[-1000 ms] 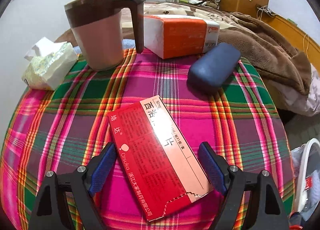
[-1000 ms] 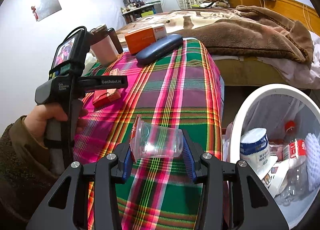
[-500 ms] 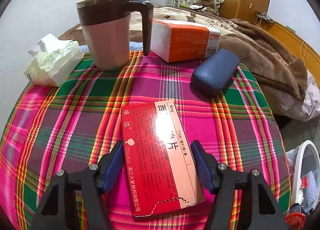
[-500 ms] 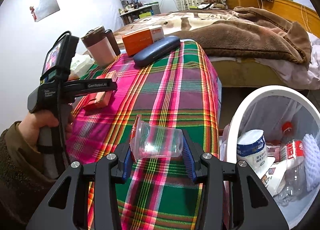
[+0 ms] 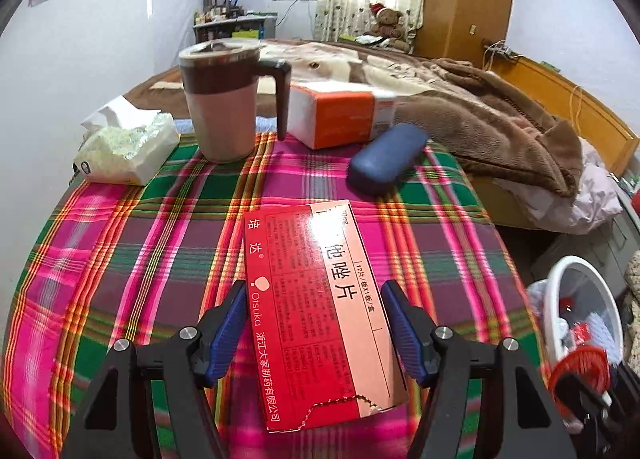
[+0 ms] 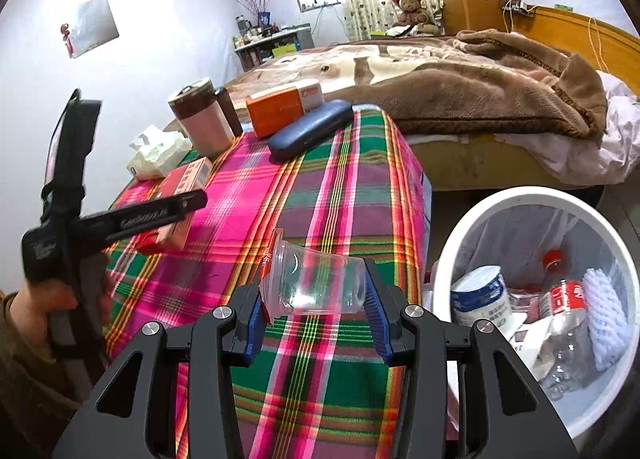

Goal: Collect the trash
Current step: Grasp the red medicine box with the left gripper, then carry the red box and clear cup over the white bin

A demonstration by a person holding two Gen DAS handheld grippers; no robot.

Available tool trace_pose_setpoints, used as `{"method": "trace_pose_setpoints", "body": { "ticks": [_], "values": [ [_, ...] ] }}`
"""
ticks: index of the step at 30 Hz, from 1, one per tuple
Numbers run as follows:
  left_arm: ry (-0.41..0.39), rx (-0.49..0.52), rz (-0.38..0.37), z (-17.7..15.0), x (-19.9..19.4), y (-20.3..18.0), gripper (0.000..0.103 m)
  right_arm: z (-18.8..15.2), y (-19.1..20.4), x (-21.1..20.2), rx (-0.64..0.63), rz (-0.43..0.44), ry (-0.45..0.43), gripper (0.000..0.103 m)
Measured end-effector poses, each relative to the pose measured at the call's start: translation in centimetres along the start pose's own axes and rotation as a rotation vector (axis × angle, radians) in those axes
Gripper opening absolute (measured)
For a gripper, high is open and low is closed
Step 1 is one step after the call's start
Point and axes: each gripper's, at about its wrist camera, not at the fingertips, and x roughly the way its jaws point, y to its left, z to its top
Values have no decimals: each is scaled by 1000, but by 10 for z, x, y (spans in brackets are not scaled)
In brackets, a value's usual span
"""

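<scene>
A red medicine box [image 5: 312, 299] sits lengthwise between the blue pads of my left gripper [image 5: 314, 291], which is shut on its long sides. In the right wrist view the same box [image 6: 188, 179] hangs a little above the plaid tablecloth [image 6: 340, 199], gripped by the tool in a person's hand [image 6: 60, 299]. My right gripper [image 6: 314, 291] is shut on a clear plastic cup [image 6: 320, 279] lying sideways, rim to the left, over the table's near right part. A white trash bin [image 6: 448, 259] stands on the floor just right of it.
At the table's far end stand a brown-and-pink mug [image 5: 220, 111], a tissue pack [image 5: 128, 147], an orange carton [image 5: 340, 115] and a blue glasses case [image 5: 384, 159]. A bed with a brown blanket [image 5: 500, 127] lies behind. The bin holds a bottle [image 6: 568, 299] and a paper tub [image 6: 480, 295].
The left jaws closed onto the red box, which straightened between them and came up off the cloth. The right gripper rose slightly with the cup still in it.
</scene>
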Motion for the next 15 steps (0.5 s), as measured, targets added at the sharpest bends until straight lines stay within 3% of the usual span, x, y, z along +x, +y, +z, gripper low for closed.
{"method": "trace_pose_setpoints", "body": {
  "ticks": [15],
  "values": [
    [-107, 76, -99, -20, -82, -38, 67, -1, -12, -55, 20, -53, -113, 44]
  ]
}}
